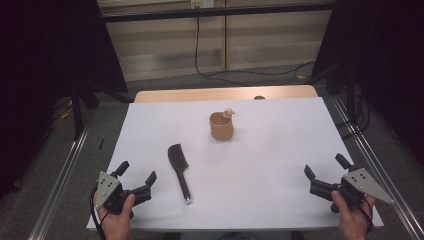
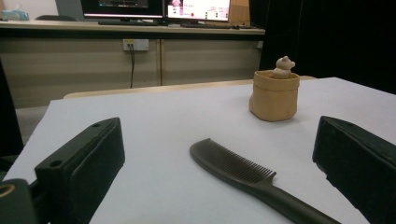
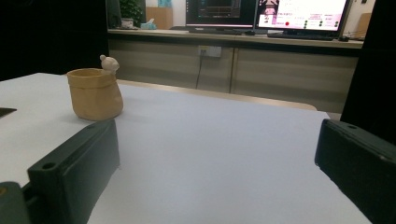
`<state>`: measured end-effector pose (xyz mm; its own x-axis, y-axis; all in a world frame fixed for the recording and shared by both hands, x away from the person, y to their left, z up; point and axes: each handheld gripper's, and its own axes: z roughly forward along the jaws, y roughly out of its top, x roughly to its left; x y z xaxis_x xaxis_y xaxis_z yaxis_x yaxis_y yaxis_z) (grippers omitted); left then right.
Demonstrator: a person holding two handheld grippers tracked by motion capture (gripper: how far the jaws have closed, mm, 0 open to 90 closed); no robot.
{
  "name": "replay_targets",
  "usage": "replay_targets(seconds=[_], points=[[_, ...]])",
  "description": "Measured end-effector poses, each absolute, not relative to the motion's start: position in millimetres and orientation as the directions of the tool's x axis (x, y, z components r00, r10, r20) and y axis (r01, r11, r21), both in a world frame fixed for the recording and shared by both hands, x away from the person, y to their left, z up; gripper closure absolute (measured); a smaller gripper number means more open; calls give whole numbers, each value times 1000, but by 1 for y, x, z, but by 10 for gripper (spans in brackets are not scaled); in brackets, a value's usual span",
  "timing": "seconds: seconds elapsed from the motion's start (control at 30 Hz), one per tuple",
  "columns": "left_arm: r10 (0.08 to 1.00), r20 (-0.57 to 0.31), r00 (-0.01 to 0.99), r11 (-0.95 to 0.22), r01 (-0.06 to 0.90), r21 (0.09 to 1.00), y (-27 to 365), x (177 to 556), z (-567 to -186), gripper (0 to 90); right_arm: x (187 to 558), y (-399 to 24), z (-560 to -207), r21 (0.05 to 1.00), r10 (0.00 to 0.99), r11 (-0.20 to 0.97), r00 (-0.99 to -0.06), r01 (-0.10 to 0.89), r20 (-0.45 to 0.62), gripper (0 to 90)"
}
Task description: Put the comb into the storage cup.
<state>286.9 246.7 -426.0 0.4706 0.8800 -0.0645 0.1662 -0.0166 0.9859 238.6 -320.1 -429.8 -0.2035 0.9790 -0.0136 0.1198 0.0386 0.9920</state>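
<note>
A dark comb (image 1: 180,170) lies on the white sheet (image 1: 270,145), handle toward me; in the left gripper view the comb (image 2: 243,175) lies just ahead between the jaws. A tan cup (image 1: 221,125) with a small bear figure (image 1: 228,112) on its rim stands upright farther back at the middle; I see the cup (image 2: 274,95) again in the left gripper view and the cup (image 3: 95,93) in the right gripper view. My left gripper (image 1: 136,171) rests open at the near left, beside the comb. My right gripper (image 1: 325,166) rests open at the near right with nothing between its jaws.
The white sheet covers a wooden table (image 1: 225,93) whose far edge shows. Metal rails (image 1: 65,175) run along both sides. Dark curtains flank the table. A cable (image 1: 200,60) hangs down the back wall, and monitors (image 3: 299,11) stand on a counter behind.
</note>
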Motion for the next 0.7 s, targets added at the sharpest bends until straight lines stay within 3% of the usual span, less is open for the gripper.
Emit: replay_targets(seconds=[0.7], points=[[856, -71, 512, -19, 169, 985, 237, 296, -423, 30, 237, -321, -431, 991, 972, 29, -236, 131, 3, 0]])
